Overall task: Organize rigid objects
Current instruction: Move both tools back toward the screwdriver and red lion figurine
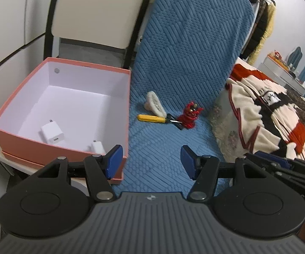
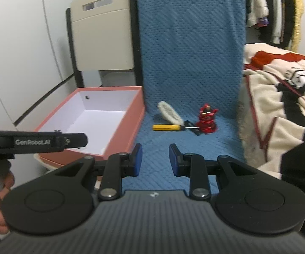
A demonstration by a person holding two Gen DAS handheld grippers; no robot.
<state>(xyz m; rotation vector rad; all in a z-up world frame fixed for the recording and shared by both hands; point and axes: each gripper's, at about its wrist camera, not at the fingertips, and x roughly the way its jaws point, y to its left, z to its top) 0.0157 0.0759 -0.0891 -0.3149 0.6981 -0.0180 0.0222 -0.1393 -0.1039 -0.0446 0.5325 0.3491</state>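
A pink box (image 1: 17, 114) with a white inside stands left of a blue padded seat (image 1: 163, 148); it also shows in the right wrist view (image 2: 135, 114). Two white chargers (image 1: 51, 136) (image 1: 96, 147) lie in it. On the seat lie a yellow-handled screwdriver (image 1: 152, 118) (image 2: 167, 127), a white brush-like object (image 1: 155, 103) (image 2: 170, 113) and a red figurine (image 1: 190, 115) (image 2: 206, 118). My left gripper (image 1: 151, 162) is open and empty, near the box's front corner. My right gripper (image 2: 155, 159) is open and empty above the seat's front, short of the objects.
A patterned blanket (image 1: 269, 110) (image 2: 279, 97) lies on a bed to the right. A cream chair back (image 2: 101, 31) stands behind the box. Clothes (image 2: 273, 6) hang at the back right. The left gripper's body (image 2: 36, 141) shows at the left of the right wrist view.
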